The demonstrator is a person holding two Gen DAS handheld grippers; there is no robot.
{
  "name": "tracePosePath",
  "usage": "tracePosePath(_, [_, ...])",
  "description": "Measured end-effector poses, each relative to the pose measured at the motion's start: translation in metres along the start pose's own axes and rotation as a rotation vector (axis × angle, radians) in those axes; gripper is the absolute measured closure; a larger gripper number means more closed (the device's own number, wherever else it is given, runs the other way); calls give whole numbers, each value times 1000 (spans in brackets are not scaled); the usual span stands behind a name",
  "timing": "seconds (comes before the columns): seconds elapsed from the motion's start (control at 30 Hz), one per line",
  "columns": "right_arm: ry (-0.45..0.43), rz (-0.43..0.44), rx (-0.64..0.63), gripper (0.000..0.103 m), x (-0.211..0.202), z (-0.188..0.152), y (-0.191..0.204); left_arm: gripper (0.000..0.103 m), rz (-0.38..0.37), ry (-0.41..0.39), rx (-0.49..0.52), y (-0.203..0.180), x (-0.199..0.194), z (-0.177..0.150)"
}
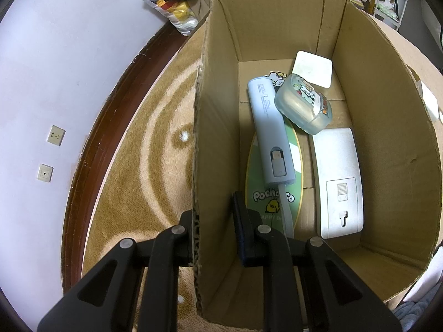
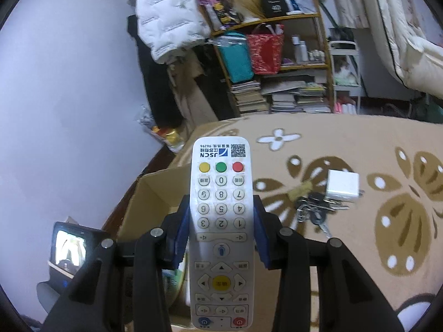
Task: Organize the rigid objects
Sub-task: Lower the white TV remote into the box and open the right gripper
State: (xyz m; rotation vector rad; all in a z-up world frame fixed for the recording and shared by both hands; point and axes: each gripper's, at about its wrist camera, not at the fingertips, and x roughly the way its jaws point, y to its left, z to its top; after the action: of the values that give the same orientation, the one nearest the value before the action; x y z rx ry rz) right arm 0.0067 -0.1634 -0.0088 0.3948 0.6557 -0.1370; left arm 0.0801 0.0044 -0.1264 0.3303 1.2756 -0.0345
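Remote control (image 2: pixel 221 221) clamped between pads of right gripper (image 2: pixel 221 229), keypad up, raised above patterned blanket (image 2: pixel 360 144); charger (image 2: pixel 342 186) and keys (image 2: pixel 313 210) lying beyond. Left gripper (image 1: pixel 213 221) pinched shut on wall of cardboard box (image 1: pixel 198 138) (holding white case (image 1: pixel 339 177), light-blue cylinder (image 1: pixel 270 127), clear pouch (image 1: pixel 301 105)).

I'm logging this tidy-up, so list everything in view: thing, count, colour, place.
cardboard box: 1, brown, on the blanket
remote control: 1, white, held above the box
long device: 1, pale grey, in box
translucent case: 1, stickered, in box
flat white device: 1, in box
square card: 1, white, box far end
green board: 1, box floor
charger: 1, white, on blanket
keys: 1 bunch, dark, beside charger
left gripper: black, shut on box wall
right gripper: black, shut on remote
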Motion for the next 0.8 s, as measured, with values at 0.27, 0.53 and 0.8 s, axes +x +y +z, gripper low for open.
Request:
tracePosePath(0.27, [20,61,-35,60,19,3,24,85,-5,2,-2,2,-1,1])
tracePosePath(0.53, [66,114,-20,60,51,-4,27,86,-16,4,-8,6,0,2])
tracePosePath(0.8, [96,152,-17,60,65,-15,29,86,-22,4,-11,9,0,2])
